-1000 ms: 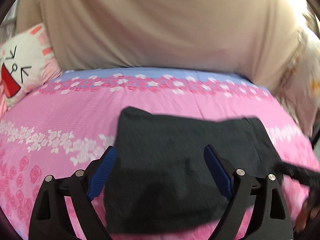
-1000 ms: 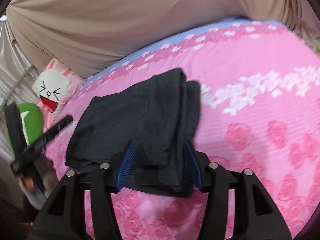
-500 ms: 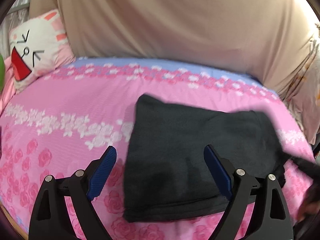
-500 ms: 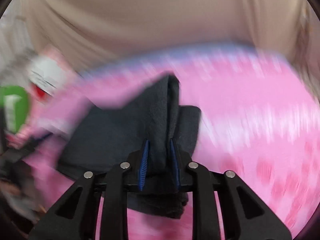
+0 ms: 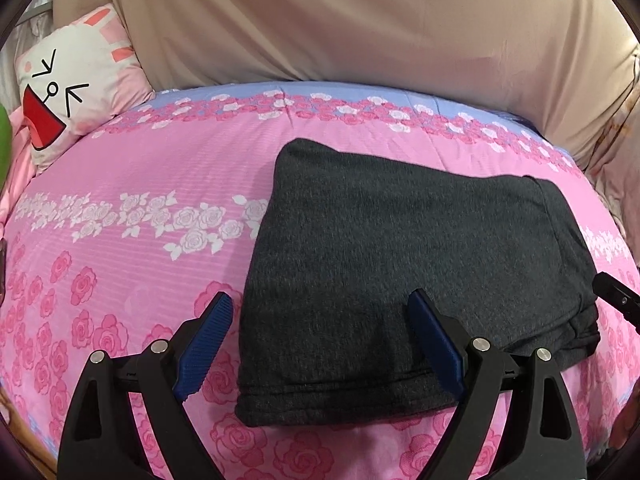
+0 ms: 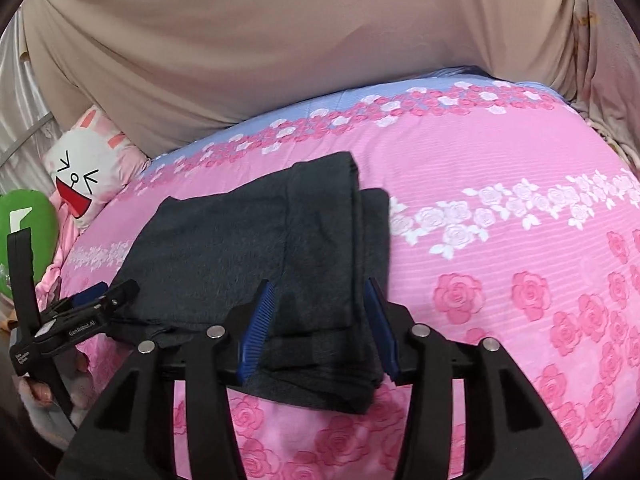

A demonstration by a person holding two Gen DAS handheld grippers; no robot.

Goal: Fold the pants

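The right tool is pointing down at the near right edge of the pants; its blue pads have just been spreading again, and they are now standing apart with the thick folded edge lying between them, neither pad visibly pressing the cloth. The left tool is hovering with its jaws wide apart, tilted down over the opposite near corner of the pants, one pad beside the fabric's edge and the other above it, not gripping. Seen from the right wrist, the left tool is sitting at the pants' left end, with part of a hand on its handle below.

The pants are lying folded into a dark grey, roughly rectangular stack on the pink bed cover, with the long axis running across both tools, from one to the other. Layered folds are showing at the right end, where one layer is sticking out past the rest.

Beyond the pants, a blue flowered band is crossing the cover. Farther off to the pants' left, a cartoon rabbit pillow is leaning by a beige drape, with something green next to it.
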